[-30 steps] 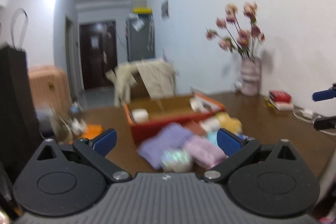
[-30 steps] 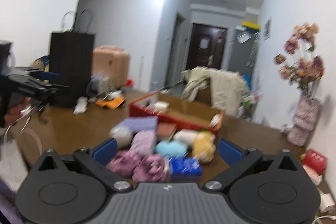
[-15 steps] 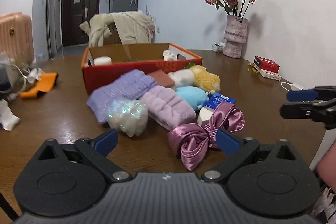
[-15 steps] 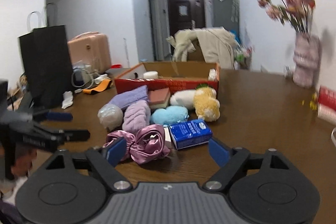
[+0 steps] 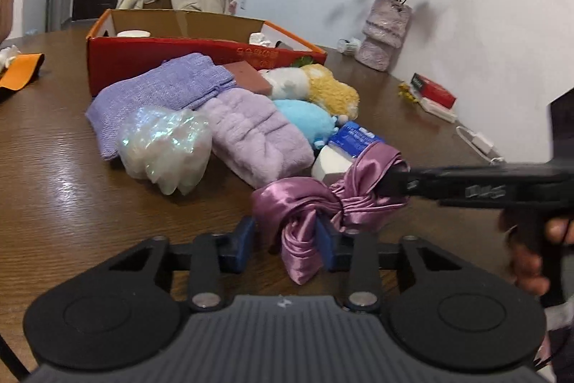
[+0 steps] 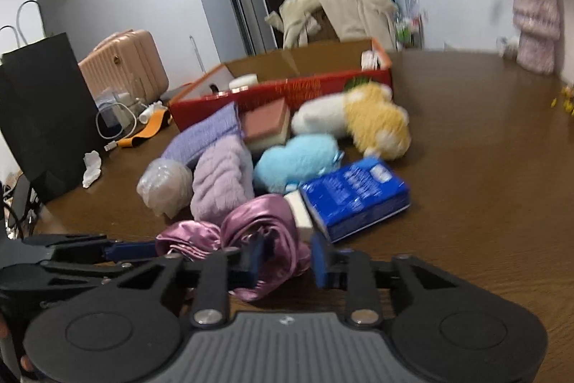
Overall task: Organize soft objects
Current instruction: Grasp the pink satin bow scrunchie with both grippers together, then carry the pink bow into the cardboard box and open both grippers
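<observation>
Both grippers (image 5: 285, 241) (image 6: 285, 261) astride satin bow (image 5: 305, 203)

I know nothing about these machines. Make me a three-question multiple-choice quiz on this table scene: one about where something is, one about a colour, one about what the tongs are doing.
1. Where is the red box?
A. behind the pile of soft things
B. on the floor
C. under the vase

2. What colour is the satin bow?
A. green
B. pink-purple
C. black

3. What are both tongs doing?
A. hanging far above the table
B. closing around the bow
C. gripping the vase

Answers:
1 A, the red box stands beyond the pile.
2 B, the satin bow shines pink-purple.
3 B, the left tongs and right tongs each have bow fabric between their fingers.
</observation>
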`<action>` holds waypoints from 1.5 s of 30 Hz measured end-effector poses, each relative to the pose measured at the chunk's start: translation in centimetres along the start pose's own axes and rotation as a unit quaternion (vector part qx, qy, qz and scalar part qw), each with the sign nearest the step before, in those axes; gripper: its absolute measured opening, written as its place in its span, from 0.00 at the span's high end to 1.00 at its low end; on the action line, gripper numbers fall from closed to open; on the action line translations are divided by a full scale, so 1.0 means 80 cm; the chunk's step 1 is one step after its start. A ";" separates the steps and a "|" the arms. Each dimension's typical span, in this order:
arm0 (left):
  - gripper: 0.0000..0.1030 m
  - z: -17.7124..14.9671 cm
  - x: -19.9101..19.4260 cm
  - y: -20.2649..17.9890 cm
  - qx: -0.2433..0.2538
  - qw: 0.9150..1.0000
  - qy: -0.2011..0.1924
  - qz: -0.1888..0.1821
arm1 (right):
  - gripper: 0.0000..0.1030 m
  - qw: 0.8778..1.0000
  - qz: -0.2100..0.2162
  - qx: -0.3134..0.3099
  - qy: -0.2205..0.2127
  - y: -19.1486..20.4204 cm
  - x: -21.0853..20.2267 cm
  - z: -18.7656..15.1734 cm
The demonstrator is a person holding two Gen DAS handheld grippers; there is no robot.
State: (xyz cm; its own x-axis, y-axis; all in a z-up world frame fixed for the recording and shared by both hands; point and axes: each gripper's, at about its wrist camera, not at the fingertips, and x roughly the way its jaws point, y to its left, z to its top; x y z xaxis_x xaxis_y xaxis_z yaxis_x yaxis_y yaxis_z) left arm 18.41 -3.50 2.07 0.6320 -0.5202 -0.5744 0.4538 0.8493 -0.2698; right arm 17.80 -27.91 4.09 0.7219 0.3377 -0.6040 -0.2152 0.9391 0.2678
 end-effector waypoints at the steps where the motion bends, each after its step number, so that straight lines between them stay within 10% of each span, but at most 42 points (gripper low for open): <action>1: 0.77 0.001 0.000 0.001 0.002 1.000 -0.001 -0.003 | 0.84 1.000 0.000 0.002 0.003 0.002 0.005 -0.001; 19: 0.85 0.034 -0.106 -0.007 0.027 0.995 -0.092 -0.022 | 0.90 0.997 0.035 -0.043 -0.061 0.058 -0.079 0.029; 32: 0.84 0.205 -0.121 0.032 0.026 0.987 -0.158 0.012 | 0.90 0.983 0.081 -0.140 -0.092 0.093 -0.047 0.225; 45: 0.84 0.392 0.049 0.127 -0.048 0.995 -0.075 0.048 | 0.90 0.991 0.089 -0.095 -0.004 0.024 0.130 0.424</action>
State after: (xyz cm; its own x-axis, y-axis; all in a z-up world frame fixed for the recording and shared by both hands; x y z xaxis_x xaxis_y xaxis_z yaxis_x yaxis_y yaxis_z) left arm 45.24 0.28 21.30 0.7593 -0.4384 -0.4810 0.3300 0.8964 -0.2960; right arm 47.19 -24.74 23.81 0.6667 0.4994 -0.5534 -0.4589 0.8600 0.2233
